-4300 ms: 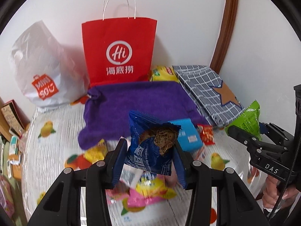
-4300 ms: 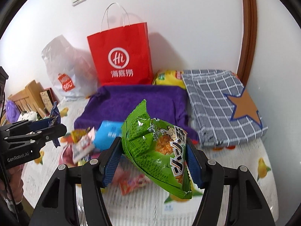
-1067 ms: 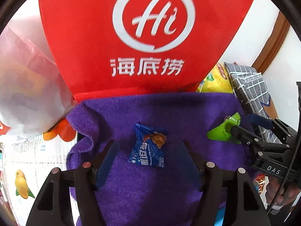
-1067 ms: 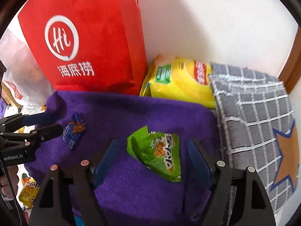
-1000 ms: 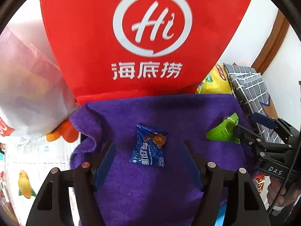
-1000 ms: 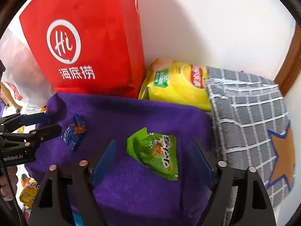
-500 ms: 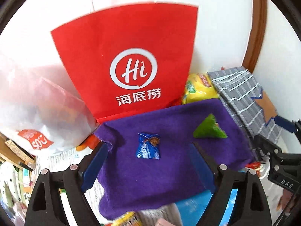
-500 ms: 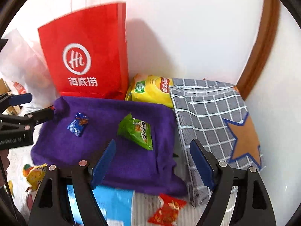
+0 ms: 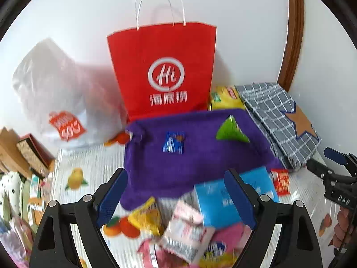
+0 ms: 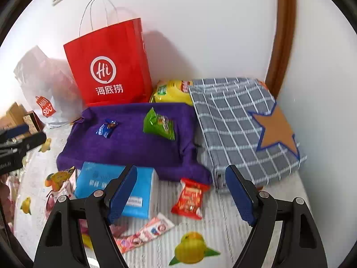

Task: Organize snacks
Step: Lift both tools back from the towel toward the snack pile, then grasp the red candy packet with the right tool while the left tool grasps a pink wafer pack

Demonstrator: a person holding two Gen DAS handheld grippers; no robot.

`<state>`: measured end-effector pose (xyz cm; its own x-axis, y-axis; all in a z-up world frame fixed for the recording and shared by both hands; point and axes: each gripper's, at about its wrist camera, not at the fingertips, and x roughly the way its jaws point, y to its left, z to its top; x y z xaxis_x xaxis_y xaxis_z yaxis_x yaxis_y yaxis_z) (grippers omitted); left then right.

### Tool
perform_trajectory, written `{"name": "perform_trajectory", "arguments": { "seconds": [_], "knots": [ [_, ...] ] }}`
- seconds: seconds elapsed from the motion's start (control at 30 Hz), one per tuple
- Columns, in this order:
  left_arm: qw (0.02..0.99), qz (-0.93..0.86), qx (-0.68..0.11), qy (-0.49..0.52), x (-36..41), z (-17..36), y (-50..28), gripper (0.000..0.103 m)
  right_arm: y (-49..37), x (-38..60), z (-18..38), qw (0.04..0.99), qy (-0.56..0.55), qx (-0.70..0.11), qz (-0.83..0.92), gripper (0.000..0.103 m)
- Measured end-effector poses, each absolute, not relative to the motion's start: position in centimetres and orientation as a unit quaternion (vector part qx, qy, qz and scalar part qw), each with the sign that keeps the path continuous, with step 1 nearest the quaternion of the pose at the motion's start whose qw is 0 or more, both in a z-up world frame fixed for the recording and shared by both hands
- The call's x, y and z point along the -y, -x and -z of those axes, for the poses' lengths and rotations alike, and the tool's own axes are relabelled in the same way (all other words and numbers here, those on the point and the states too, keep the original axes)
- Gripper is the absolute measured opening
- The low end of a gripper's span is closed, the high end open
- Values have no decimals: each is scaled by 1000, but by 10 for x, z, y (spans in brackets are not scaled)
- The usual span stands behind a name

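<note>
A purple towel lies spread in front of the red paper bag. On it rest a small blue snack packet and a green snack bag, apart from each other. My left gripper hangs open and empty over a loose pile near the towel's front edge: a yellow packet, a pink-white packet, a blue box. My right gripper is open and empty above a red candy packet and the blue box.
A grey checked cloth with a star lies right of the towel, a yellow chip bag behind it. A white plastic bag stands at the left. A pink strip packet lies near the front. The table has a fruit-print cover.
Both grippers have pulled back and up from the towel, leaving the blue packet and green bag lying on it. The loose snack pile has come into view beneath them.
</note>
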<state>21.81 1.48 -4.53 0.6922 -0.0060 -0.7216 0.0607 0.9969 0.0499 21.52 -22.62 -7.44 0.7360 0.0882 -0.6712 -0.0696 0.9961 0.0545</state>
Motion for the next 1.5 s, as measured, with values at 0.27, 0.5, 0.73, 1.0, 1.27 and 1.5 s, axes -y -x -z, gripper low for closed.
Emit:
{"name": "perform_trajectory", "arguments": {
  "seconds": [0.27,0.5,0.73,1.0,1.27,1.5],
  "knots": [
    [911,-15,-412,-16,-27,69,-191,88,-212,238,119,917,-13,-398,-35,78],
    [908,-44,-417,-5,-41,86,-187,88,-237,240,161,900,-8,-435,-23,59],
    [899,-53,-434,31,-64,98,-194,88,-262,240,192,889,-35,-456,-35,57],
    [894,-58,-441,57,-87,106,-195,88,-273,246,202,888,-33,-458,-34,37],
    [889,-58,-449,69,-99,114,-180,88,-230,264,178,896,-54,-438,-41,37],
    [874,-41,-479,72,-95,140,-167,87,-187,262,172,901,-45,-429,-49,37]
  ]
}}
